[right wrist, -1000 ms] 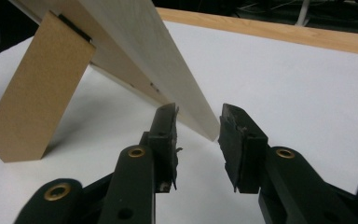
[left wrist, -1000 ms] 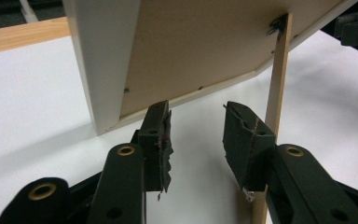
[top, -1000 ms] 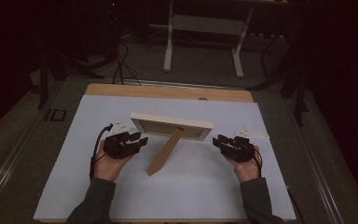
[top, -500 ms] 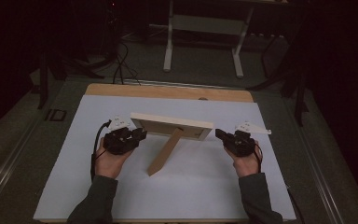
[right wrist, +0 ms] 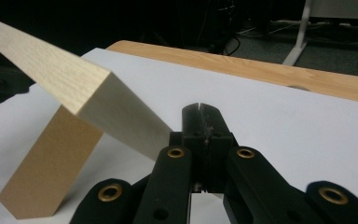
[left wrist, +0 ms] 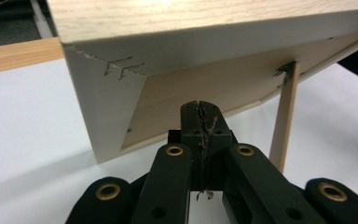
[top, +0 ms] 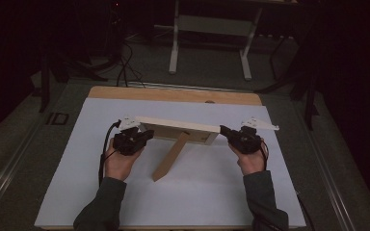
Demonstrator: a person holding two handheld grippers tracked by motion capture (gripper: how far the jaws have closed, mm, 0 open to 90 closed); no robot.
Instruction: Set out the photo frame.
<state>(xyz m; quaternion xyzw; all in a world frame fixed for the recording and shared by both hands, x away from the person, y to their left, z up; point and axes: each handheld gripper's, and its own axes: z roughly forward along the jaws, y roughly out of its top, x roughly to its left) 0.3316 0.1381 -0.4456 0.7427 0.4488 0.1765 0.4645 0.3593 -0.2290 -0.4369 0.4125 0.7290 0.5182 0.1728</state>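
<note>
We hold our left gripper (top: 147, 134) at the left end of the picture frame (top: 178, 126), jaws pressed together with nothing between them; in the left gripper view its tips (left wrist: 200, 108) sit just below the frame's back panel (left wrist: 214, 88), near the corner. The frame stands on the white table cover (top: 173, 202), leaning back on its wooden prop leg (top: 171, 156), its long axis running left to right between our two hands. Our right gripper (top: 225, 130) sits at the frame's right end, also closed and empty, the frame lying to its left (right wrist: 70, 84). Both hands are about equally near. We cannot tell whether either tip touches the wood, and the frame's front face is turned away from us.
</note>
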